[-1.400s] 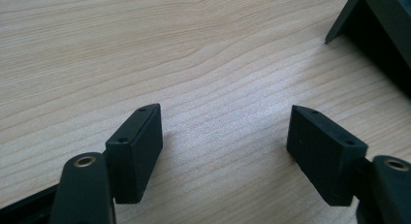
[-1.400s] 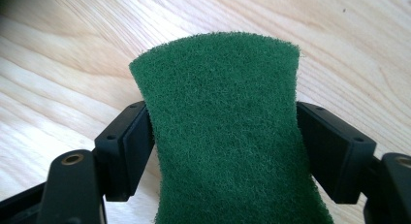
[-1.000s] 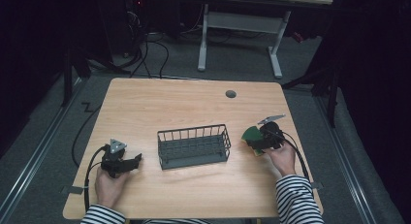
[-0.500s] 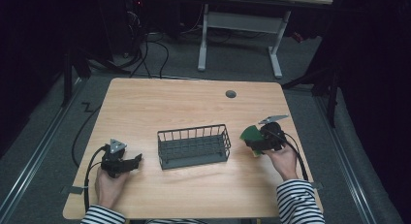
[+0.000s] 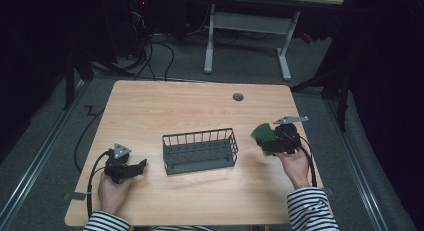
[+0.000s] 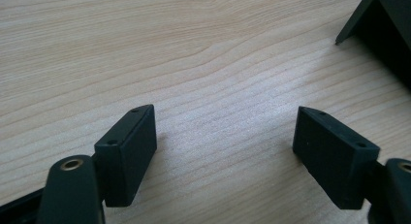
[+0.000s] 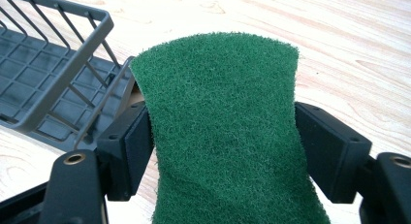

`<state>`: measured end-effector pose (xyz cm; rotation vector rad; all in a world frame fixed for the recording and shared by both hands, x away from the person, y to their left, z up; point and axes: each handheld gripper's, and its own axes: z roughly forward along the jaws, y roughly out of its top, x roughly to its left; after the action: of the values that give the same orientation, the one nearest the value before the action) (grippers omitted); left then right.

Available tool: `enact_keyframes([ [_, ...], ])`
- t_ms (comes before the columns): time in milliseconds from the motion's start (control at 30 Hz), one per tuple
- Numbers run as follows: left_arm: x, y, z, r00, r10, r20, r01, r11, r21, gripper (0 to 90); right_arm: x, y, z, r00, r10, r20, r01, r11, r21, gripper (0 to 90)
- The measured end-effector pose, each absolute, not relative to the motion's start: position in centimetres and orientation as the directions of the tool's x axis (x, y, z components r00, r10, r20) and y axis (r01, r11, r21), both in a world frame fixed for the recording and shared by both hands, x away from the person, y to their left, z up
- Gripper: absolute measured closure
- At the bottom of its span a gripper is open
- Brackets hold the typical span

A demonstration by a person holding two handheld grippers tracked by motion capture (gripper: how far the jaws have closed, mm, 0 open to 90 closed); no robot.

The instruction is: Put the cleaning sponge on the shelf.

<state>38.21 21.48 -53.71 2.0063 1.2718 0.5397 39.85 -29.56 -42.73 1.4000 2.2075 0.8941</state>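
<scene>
Scouring pad (image 7: 223, 136) pinched by right gripper (image 7: 223, 146) (texture clear close-up).

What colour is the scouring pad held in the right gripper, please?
Dark green; the scouring pad shows best in the right gripper view.

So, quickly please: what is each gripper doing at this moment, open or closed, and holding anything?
Left gripper: open, jaws wide apart over the bare table, holding nothing.
Right gripper: closed on the green scouring pad, beside the wire basket.
</scene>
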Motion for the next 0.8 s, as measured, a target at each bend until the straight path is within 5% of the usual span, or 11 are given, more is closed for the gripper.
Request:
enact_keyframes([
  [233,38.1,21.3,-53.7,0.459,0.888,-0.017,0.605,-0.298,0.739,23.9,38.7,-29.8,-40.9,-0.444,0.887,0.127,0.626,0.206,0.752,25.9],
  [800,38.1,21.3,-53.7,0.458,0.889,-0.018,0.605,-0.296,0.739,24.0,38.7,-25.0,-38.9,-0.548,0.836,0.041,0.572,0.338,0.747,26.1],
])
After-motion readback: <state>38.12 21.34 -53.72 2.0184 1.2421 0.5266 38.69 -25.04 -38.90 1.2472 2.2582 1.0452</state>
